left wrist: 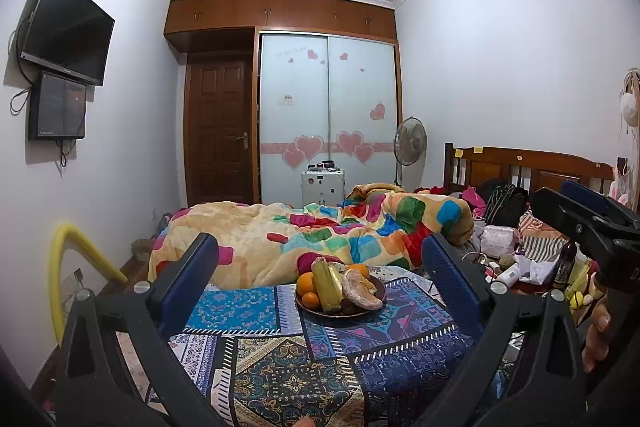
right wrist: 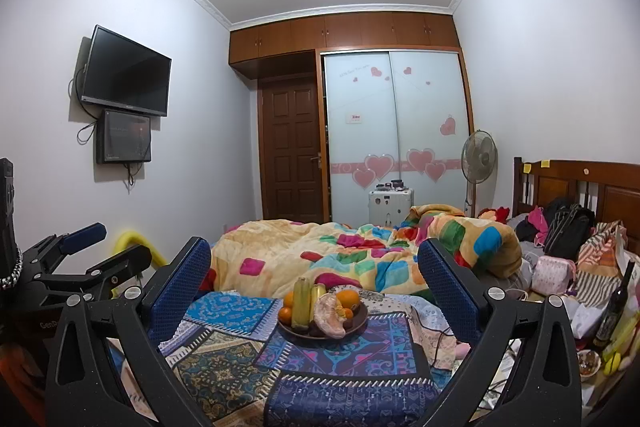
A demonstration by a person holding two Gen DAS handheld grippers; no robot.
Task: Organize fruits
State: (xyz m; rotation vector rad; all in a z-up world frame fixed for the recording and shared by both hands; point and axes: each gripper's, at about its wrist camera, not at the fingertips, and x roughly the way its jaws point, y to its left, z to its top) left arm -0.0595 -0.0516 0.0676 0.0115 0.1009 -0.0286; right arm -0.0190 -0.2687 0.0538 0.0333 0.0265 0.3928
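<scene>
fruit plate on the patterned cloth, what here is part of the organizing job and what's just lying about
Part of the job:
- plate holding the fruit
- oranges
- yellow-green fruits
- pale peeled piece
- left gripper and right gripper, both open and empty

Just lying about:
- colourful blanket
- dark bottle
- black bag
- standing fan

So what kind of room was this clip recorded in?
A home bedroom, almost certainly. A bed under a patchwork blanket with a wooden headboard fills the middle, and a sliding-door wardrobe with heart stickers covers the far wall. The plate of fruit sits on a patterned cloth in front.
</scene>
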